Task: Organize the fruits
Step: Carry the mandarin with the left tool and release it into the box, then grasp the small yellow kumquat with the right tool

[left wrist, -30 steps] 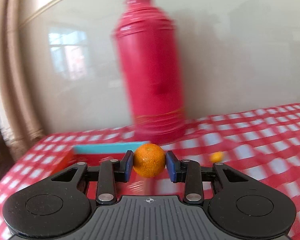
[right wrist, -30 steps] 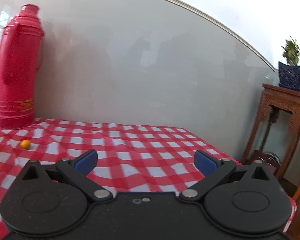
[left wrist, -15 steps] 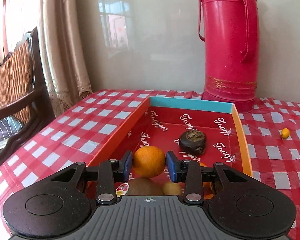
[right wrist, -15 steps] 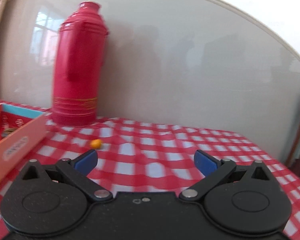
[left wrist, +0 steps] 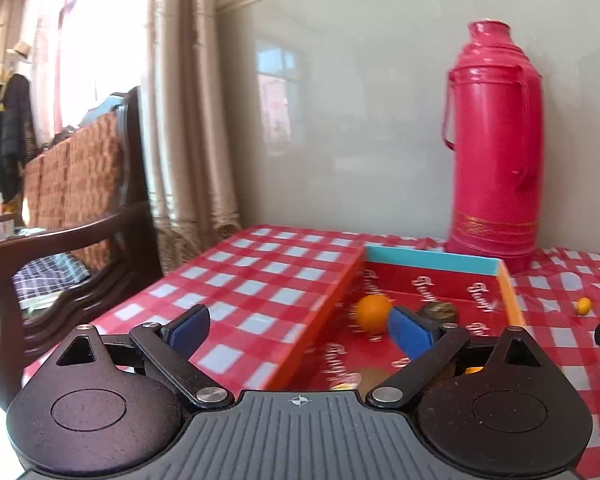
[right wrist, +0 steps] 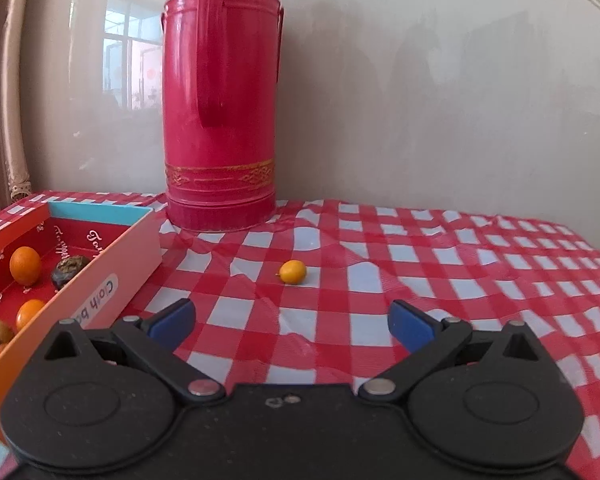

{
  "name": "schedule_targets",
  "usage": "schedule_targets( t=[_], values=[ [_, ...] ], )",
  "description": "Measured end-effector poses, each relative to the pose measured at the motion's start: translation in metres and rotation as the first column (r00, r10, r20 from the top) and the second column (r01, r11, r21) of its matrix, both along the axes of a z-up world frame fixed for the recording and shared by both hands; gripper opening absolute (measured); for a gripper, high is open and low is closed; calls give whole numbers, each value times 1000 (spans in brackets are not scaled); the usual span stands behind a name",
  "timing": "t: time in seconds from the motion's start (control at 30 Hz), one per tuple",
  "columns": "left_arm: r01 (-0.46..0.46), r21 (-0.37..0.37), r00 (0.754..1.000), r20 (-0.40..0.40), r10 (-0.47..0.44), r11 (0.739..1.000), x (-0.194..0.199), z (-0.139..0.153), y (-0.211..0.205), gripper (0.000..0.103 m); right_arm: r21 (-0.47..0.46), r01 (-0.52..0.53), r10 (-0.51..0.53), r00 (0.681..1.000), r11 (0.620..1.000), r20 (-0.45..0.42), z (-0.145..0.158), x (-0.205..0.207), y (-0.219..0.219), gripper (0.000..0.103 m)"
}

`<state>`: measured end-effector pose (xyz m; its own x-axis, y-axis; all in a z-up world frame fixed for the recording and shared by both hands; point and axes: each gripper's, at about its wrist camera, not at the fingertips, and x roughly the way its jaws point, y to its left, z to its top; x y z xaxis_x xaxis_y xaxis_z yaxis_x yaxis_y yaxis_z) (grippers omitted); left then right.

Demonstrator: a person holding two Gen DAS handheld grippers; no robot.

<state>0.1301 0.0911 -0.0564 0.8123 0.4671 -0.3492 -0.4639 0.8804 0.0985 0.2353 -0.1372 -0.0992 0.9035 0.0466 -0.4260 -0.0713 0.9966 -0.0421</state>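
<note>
Both sets of jaws are spread wide and hold nothing. Going left to right: the left gripper (left wrist: 298,326) hangs over the box's (right wrist: 112,258) near left wall, with the orange (left wrist: 373,314) sitting loose inside, so fruit gets collected there. The right gripper (right wrist: 290,320) faces the one stray kumquat (right wrist: 293,271) mid-counter, near the thermos (right wrist: 220,92), probably next.

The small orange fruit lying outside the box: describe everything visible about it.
The small orange fruit is a tiny oval with smooth yellow-orange skin and a small stub at its left end. It lies alone on the checked tablecloth, in front of the red flask and right of the box, touching neither. Nothing holds it; the right tool is open, short of it. The left view shows it too.
</note>
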Motion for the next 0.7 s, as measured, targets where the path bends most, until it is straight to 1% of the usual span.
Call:
schedule_targets(
  t=[0.1, 0.17, 0.2, 0.23, 0.33, 0.5, 0.6, 0.63, 0.67, 0.7],
  values=[
    [-46, -12, 999, 5, 46, 999, -5, -4, 14, 97, 19, -2, 3, 1000, 1000, -29, -2, 16, 0, 92],
    [-77, -44, 997, 3, 77, 996, -7, -8, 23, 98, 31, 10, -8, 999, 999, -54, -4, 28, 0, 82],
    [-92, -59, 996, -1, 92, 994, -8, -9, 28, 98, 40, 11, -8, 998, 999, -70, -5, 35, 0, 73],
    [-106, -68, 994, -5, 106, 992, -9, -11, 33, 98, 52, 9, -4, 995, 999, -95, -7, 45, -2, 68],
    [-137, -79, 990, -5, 137, 987, -14, -14, 44, 98, 72, 28, -17, 989, 997, -144, -12, 66, -4, 67],
    [-167, -85, 986, -15, 166, 982, -19, -20, 54, 99, 42, 32, -25, 986, 999, -167, -16, 89, -3, 64],
    [-176, -87, 984, -21, 175, 980, -22, -21, 58, 99, 73, 23, -10, 984, 997, -177, -18, 97, -5, 55],
    [-179, -86, 984, -20, 178, 980, -22, -22, 59, 99, 61, 25, -14, 985, 998, -171, -18, 98, -4, 48],
    [-182, -82, 983, -21, 181, 980, -23, -22, 60, 100, 47, 22, -14, 986, 999, -168, -19, 99, -2, 45],
    [-183, -80, 983, -22, 182, 980, -24, -22, 61, 100, 37, 20, -14, 986, 999, -167, -19, 99, -1, 37]
  ],
)
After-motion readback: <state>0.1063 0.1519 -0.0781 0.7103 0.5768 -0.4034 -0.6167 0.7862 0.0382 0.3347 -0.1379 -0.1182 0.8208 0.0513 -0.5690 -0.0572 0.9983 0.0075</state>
